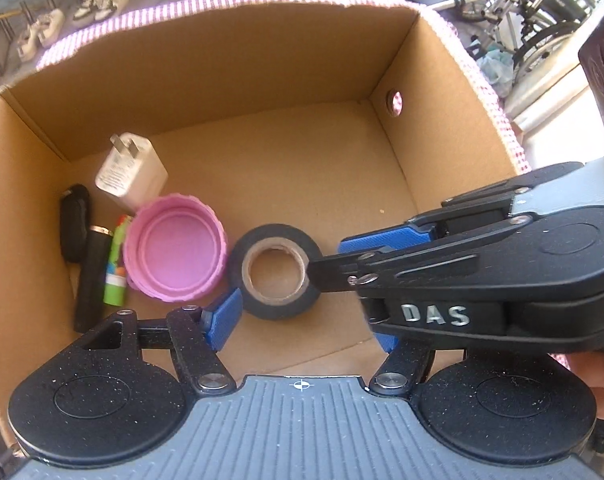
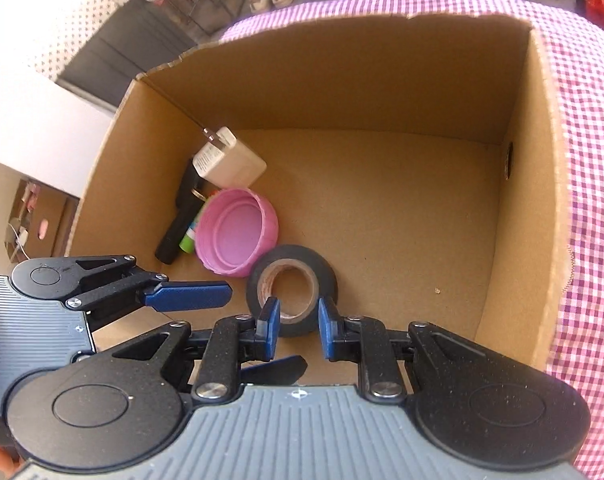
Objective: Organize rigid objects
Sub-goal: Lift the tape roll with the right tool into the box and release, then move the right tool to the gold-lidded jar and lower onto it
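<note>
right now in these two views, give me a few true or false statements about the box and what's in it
1. The black tape roll lies flat on the floor of the cardboard box. True.
2. The pink lid sits open side down. False: its open side faces up.
3. The white charger lies outside the box. False: it is inside, near the left wall.
4. The right gripper is open, its fingers straddling the near wall of the tape roll. True.
5. The left gripper holds the lid. False: it is open and holds nothing.
</note>
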`<state>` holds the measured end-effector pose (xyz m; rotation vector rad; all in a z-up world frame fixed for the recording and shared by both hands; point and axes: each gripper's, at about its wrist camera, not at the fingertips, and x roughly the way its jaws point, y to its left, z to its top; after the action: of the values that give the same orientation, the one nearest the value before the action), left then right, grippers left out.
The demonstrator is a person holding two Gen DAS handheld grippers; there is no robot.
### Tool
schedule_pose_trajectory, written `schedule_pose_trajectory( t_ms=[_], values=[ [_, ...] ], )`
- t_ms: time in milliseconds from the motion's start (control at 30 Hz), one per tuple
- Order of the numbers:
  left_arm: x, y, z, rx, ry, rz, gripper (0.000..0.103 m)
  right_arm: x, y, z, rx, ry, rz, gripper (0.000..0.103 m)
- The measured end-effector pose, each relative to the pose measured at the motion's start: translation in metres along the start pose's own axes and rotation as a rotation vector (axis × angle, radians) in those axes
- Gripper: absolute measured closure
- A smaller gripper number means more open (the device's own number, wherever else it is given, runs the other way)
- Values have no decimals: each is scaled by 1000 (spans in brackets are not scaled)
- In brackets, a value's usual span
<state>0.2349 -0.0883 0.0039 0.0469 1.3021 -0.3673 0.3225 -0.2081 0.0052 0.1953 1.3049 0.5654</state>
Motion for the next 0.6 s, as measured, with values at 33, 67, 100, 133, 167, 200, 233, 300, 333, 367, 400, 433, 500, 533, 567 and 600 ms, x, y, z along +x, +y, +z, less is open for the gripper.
schedule_pose_trajectory(
  t_ms=[33, 67, 100, 133, 167, 200, 233, 300, 333, 367, 400, 433, 500, 533, 567, 600],
  values=[
    [-4, 0, -1, 1, -12, 3, 34, -6, 1, -2, -2, -17, 6, 80],
    [-9, 0, -3, 2, -25, 6, 34, -14, 2, -5, 0, -41, 16, 80],
    [-15, 0, -5, 3, -40, 9, 34, -23, 2, -8, 2, -67, 27, 79],
    [-21, 1, -7, 6, -56, 10, 34, -32, 3, -11, 1, -93, 37, 79],
    [-27, 1, -10, 9, -74, 12, 33, -41, 4, -16, 0, -119, 44, 79],
    [-33, 2, -13, 12, -93, 14, 33, -51, 6, -21, -1, -151, 52, 79],
    [-41, 2, -17, 15, -111, 16, 33, -62, 8, -27, -5, -183, 60, 79],
    [-54, 0, -26, 28, -149, 15, 32, -82, 10, -42, -4, -248, 83, 79],
    [-59, -3, -31, 33, -167, 15, 31, -91, 11, -50, 0, -275, 94, 79],
    [-64, -6, -33, 41, -182, 12, 31, -99, 11, -58, 6, -305, 108, 79],
    [-69, -8, -39, 51, -200, 7, 30, -106, 10, -68, 15, -340, 124, 78],
    [-75, -10, -44, 59, -217, 1, 29, -113, 10, -79, 29, -373, 139, 78],
    [-83, -12, -56, 68, -247, -12, 28, -120, 10, -102, 56, -432, 164, 78],
    [-87, -12, -63, 77, -263, -21, 27, -122, 10, -113, 67, -456, 171, 78],
    [-91, -14, -70, 81, -277, -28, 27, -123, 11, -126, 80, -479, 173, 78],
    [-94, -13, -78, 85, -290, -33, 26, -122, 12, -138, 95, -497, 177, 78]
  ],
)
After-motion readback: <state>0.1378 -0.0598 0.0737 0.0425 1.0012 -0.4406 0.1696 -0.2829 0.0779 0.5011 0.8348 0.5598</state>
